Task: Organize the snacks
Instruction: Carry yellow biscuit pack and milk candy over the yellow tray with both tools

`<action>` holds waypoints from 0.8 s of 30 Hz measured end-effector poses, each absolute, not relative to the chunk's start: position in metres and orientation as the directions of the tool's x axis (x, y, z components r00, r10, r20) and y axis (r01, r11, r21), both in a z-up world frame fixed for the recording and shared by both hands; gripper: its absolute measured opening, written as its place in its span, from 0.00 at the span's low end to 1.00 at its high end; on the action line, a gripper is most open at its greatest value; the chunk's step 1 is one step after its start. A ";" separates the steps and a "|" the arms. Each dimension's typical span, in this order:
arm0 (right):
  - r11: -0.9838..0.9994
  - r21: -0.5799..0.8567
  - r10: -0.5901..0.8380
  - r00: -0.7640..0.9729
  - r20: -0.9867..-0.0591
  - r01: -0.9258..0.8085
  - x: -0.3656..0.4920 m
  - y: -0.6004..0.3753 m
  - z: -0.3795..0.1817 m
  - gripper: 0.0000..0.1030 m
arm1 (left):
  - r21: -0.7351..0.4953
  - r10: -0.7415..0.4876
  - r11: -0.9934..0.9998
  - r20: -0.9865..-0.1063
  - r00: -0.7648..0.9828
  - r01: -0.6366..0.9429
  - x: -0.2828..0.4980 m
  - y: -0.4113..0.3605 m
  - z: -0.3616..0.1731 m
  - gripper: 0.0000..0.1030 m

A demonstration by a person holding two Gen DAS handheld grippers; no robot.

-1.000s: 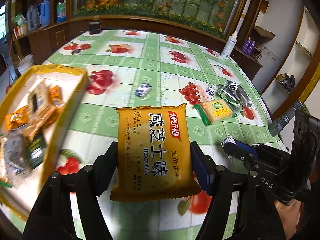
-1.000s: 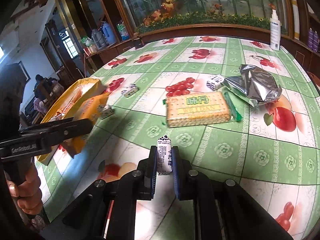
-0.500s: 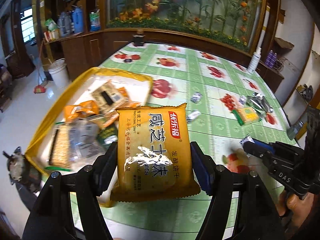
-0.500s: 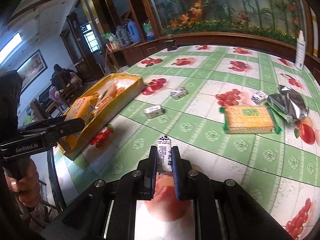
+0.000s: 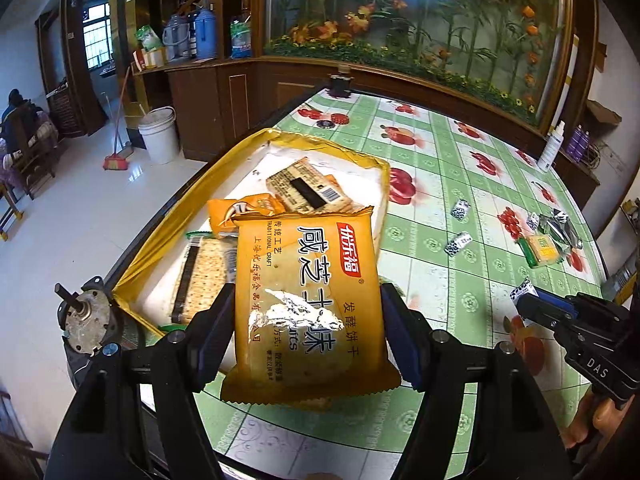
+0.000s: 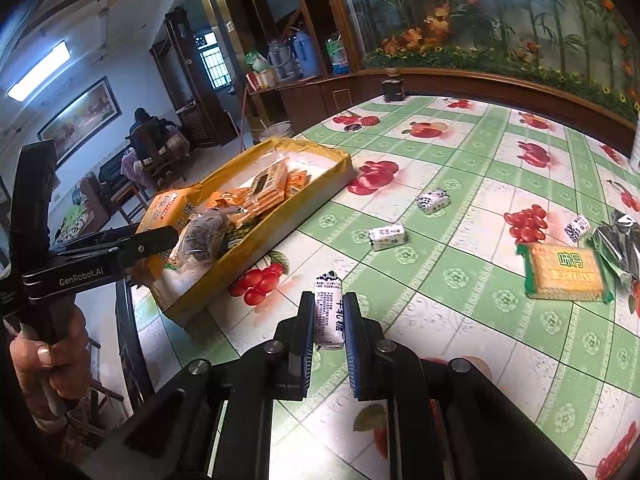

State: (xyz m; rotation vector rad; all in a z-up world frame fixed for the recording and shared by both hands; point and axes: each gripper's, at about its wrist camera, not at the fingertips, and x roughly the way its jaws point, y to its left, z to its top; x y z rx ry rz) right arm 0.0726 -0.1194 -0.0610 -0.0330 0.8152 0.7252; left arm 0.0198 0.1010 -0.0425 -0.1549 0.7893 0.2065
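Observation:
My left gripper (image 5: 306,320) is shut on an orange biscuit packet (image 5: 308,280) and holds it in the air over the near end of the yellow tray (image 5: 168,248), which holds several snack packs. In the right wrist view that gripper (image 6: 160,240) and packet (image 6: 164,210) show at the tray's (image 6: 280,232) near end. My right gripper (image 6: 329,320) is shut on a small white candy roll (image 6: 330,312), above the tablecloth right of the tray. It also shows in the left wrist view (image 5: 528,300).
Loose on the fruit-print tablecloth (image 6: 460,280): two small white candies (image 6: 387,236) (image 6: 433,200), a third (image 6: 577,227), a green cracker pack (image 6: 566,276) and a silver foil bag (image 6: 618,248). A spray bottle (image 5: 552,146) stands at the far edge. The table edge runs left of the tray.
My left gripper has carried the biscuit packet left, from over the tablecloth to over the tray. My right gripper has moved left toward the tray with the candy roll.

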 end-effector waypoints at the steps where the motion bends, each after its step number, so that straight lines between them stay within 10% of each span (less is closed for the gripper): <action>1: 0.758 0.242 0.580 0.458 -0.673 -0.605 0.072 -0.116 -0.061 0.13 | -0.061 0.128 0.968 -0.716 0.686 -0.245 0.019 0.103 -0.043 0.67; 24: 0.682 0.256 0.637 0.384 -0.669 -0.685 0.085 -0.050 -0.061 0.13 | -0.084 0.168 0.940 -0.731 0.661 -0.332 0.016 0.153 -0.054 0.67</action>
